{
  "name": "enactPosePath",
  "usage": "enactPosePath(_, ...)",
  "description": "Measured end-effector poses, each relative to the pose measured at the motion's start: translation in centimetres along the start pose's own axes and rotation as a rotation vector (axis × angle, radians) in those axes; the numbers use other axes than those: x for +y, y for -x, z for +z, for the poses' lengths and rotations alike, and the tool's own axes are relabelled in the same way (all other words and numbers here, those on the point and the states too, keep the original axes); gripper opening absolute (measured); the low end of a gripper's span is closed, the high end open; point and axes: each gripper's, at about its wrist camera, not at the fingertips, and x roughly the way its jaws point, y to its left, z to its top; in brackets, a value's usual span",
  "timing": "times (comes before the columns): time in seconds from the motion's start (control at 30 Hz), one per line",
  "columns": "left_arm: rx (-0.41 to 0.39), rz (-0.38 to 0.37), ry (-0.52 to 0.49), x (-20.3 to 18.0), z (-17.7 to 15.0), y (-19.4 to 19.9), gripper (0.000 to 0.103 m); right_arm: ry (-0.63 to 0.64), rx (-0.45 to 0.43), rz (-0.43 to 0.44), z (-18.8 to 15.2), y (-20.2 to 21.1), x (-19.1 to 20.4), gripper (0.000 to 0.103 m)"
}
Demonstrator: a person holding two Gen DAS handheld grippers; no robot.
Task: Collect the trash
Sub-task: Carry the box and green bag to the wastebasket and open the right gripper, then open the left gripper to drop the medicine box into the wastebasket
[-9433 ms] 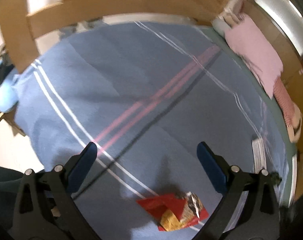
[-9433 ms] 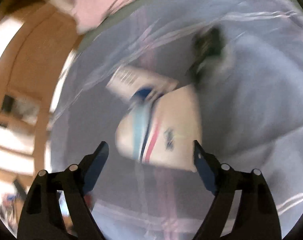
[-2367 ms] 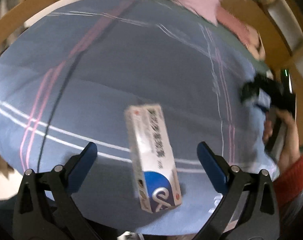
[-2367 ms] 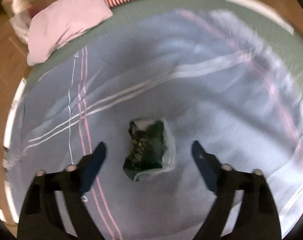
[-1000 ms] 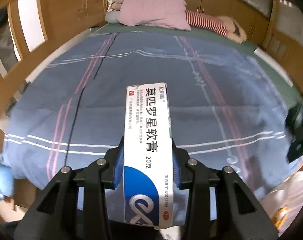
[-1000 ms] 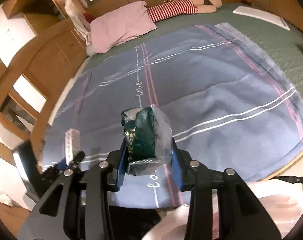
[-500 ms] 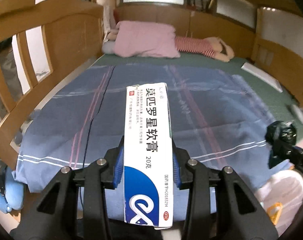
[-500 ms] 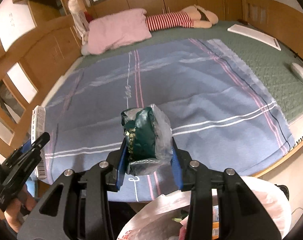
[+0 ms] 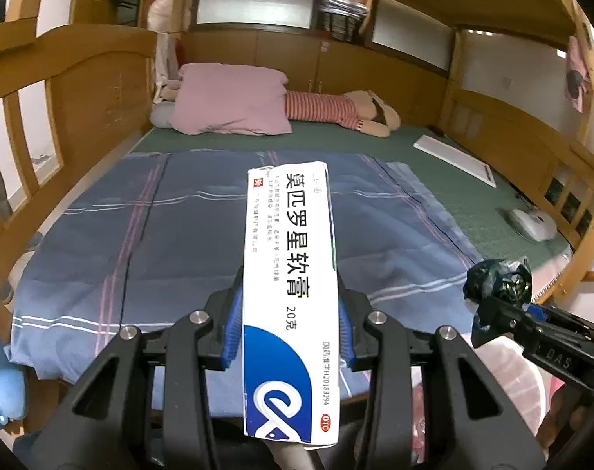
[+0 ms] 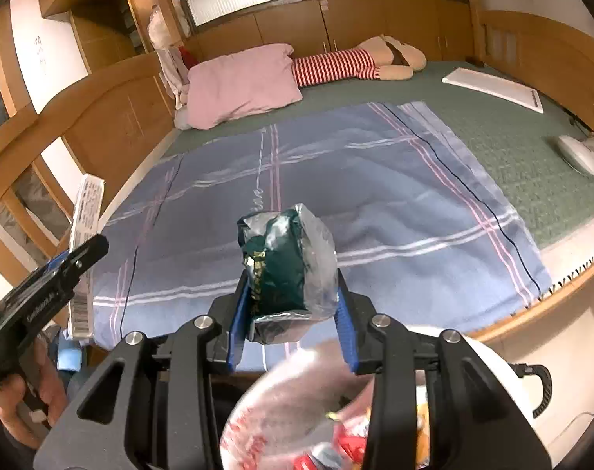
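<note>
Left wrist view — both picks made, items lifted off the bed, drop-off pending

Item 1: ointment box [image 9: 291,301], clamped lengthwise in the left gripper [image 9: 289,335], now raised off the blue plaid blanket [image 9: 171,235] where it lay flat moments ago. Item 2: green foil wrapper [image 10: 287,264], pinched in the right gripper [image 10: 289,323], likewise lifted from the blanket; it shows at 3 o'clock in the left view. Receptacle: white trash bag [image 10: 297,411], mouth at 6 o'clock below the right gripper, earlier litter inside. Blanket now shows no litter; judged remaining step: release both items into the bag
</note>
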Motion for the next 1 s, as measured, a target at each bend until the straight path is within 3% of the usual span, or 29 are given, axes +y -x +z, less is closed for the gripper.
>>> enactPosePath(0.2, 0.065, -0.098, -0.014, -2.1, -1.8, 0.6, 0.04, 0.05, 0.165, -0.014, -3.2, 1.6, -1.4, 0.041)
enactPosePath(0.27, 0.077, -0.149, -0.036, -3.4, -2.8, 0.7, 0.04, 0.078, 0.244, -0.04, -4.8, 1.6, -1.9, 0.045)
enactPosePath(0.3, 0.084, -0.179, -0.048, -4.1, -3.3, 0.6, 0.04, 0.073, 0.243, -0.047, -4.8, 1.8, -2.1, 0.055)
enactPosePath(0.33, 0.097, -0.189, -0.057, -4.6, -3.7, 0.4, 0.04, 0.053, 0.223, -0.064, -4.9, 2.4, -2.9, 0.067)
enactPosePath(0.4, 0.145, -0.219, -0.07, -5.7, -4.7, -0.2, 0.04, 0.005, 0.176, -0.079, -4.5, 3.8, -4.2, 0.075)
enactPosePath(0.47, 0.198, -0.302, -0.092, -7.4, -5.8, -0.4, 0.04, -0.076, 0.108, -0.089, -3.8, 5.6, -5.9, 0.078)
enactPosePath(0.53, 0.226, -0.385, -0.136, -9.1, -6.9, -0.1, 0.04, -0.179, 0.03, -0.099, -3.0, 7.5, -8.1, 0.089)
enactPosePath(0.63, 0.329, -0.531, -0.19, -11.7, -9.1, -0.1, 0.04, -0.251, -0.026, -0.137, -2.7, 9.0, -10.1, 0.091)
enactPosePath(0.7, 0.366, -0.551, -0.236, -13.1, -10.3, 0.1, 0.055, -0.261, -0.043, -0.16, -2.6, 9.5, -10.5, 0.094)
enactPosePath(0.73, 0.367, -0.543, -0.254, -13.4, -10.6, 0.2, 0.079, -0.265, -0.057, -0.168, -2.4, 9.7, -10.7, 0.096)
enactPosePath(0.77, 0.349, -0.522, -0.272, -13.6, -10.8, 0.5, 0.092, -0.265, -0.069, -0.171, -2.5, 9.9, -10.7, 0.096)
enactPosePath(0.9, 0.281, -0.376, -0.286, -12.7, -10.0, 1.4, 0.094, -0.233, -0.088, -0.183, -3.3, 10.2, -10.9, 0.1)
enactPosePath(0.93, 0.235, -0.27, -0.276, -12.0, -9.5, 1.8, 0.094, -0.203, -0.09, -0.193, -3.7, 10.2, -10.4, 0.1)
enactPosePath(1.0, 0.183, -0.127, -0.263, -10.8, -8.5, 2.5, 0.095, -0.163, -0.097, -0.218, -4.3, 10.4, -9.8, 0.1)
